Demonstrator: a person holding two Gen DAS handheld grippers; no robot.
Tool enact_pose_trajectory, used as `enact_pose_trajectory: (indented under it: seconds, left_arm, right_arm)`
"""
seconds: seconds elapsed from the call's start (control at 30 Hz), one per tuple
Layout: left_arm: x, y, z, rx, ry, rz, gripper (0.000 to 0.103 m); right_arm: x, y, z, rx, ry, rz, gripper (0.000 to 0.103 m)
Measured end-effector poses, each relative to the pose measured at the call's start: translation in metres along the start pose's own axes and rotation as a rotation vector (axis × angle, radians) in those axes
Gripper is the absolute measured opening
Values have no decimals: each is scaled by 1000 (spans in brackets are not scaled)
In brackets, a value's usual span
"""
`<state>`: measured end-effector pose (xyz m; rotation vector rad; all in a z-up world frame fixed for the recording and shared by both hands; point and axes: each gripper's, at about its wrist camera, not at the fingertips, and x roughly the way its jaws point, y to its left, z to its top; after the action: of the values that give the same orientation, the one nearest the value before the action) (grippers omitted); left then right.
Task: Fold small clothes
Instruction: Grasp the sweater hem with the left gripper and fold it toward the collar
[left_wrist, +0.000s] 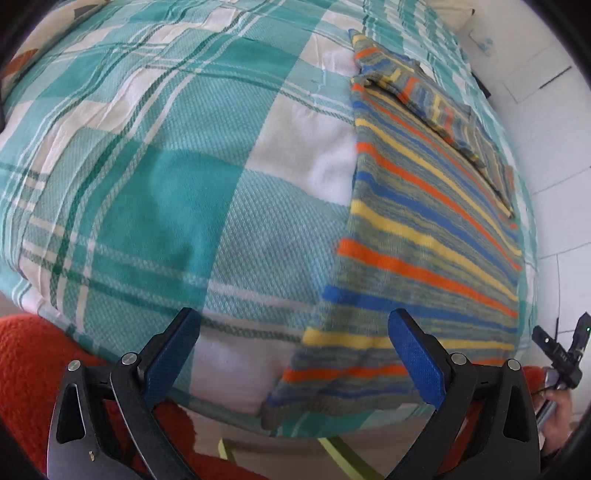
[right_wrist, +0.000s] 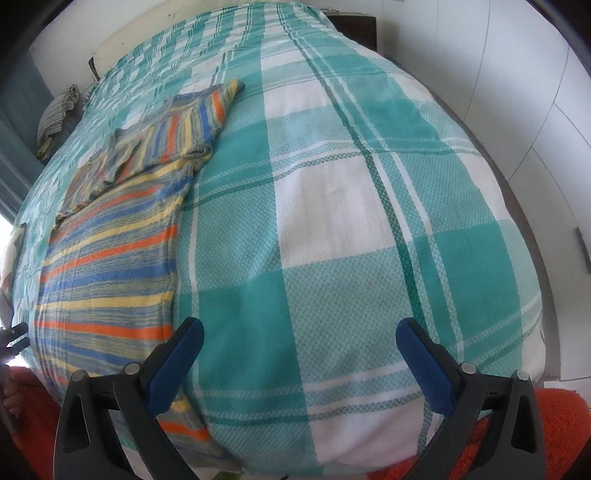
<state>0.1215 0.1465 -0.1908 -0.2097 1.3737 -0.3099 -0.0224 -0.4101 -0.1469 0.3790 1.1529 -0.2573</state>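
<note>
A small striped sweater (left_wrist: 424, 229) in orange, blue, yellow and grey lies flat on the teal plaid bedspread (left_wrist: 184, 155), a sleeve folded across its upper part. My left gripper (left_wrist: 293, 332) is open and empty above the near bed edge, its right finger over the sweater's hem. In the right wrist view the sweater (right_wrist: 110, 258) lies at the left on the bedspread (right_wrist: 351, 221). My right gripper (right_wrist: 299, 343) is open and empty, its left finger by the sweater's hem corner.
An orange fuzzy fabric (left_wrist: 33, 369) lies below the near bed edge, and shows in the right wrist view (right_wrist: 554, 424). White tiled floor (left_wrist: 546, 147) lies to the right of the bed. A checked cloth bundle (right_wrist: 59, 114) sits at the far left. A dark cabinet (right_wrist: 354, 29) stands at the bed's far end.
</note>
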Motion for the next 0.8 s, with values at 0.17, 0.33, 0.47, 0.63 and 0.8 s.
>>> enact_pose_trajectory:
  seconds: [0.17, 0.33, 0.47, 0.63, 0.8]
  left_arm:
    - [31, -27, -22, 180, 111, 168, 101]
    - [43, -29, -33, 240, 210, 206, 54]
    - [32, -15, -34, 236, 243, 165, 7]
    - [-13, -9, -21, 247, 237, 16, 7]
    - [-63, -1, 53, 187, 127, -187, 7]
  right_arm:
    - [15, 31, -39, -156, 307, 188, 102]
    - [48, 46, -61, -211, 398, 164, 88]
    - [34, 26, -50, -180, 403, 207, 5]
    - [-1, -3, -30, -112, 383, 359, 5]
    - [-29, -18, 27, -1, 254, 537, 5]
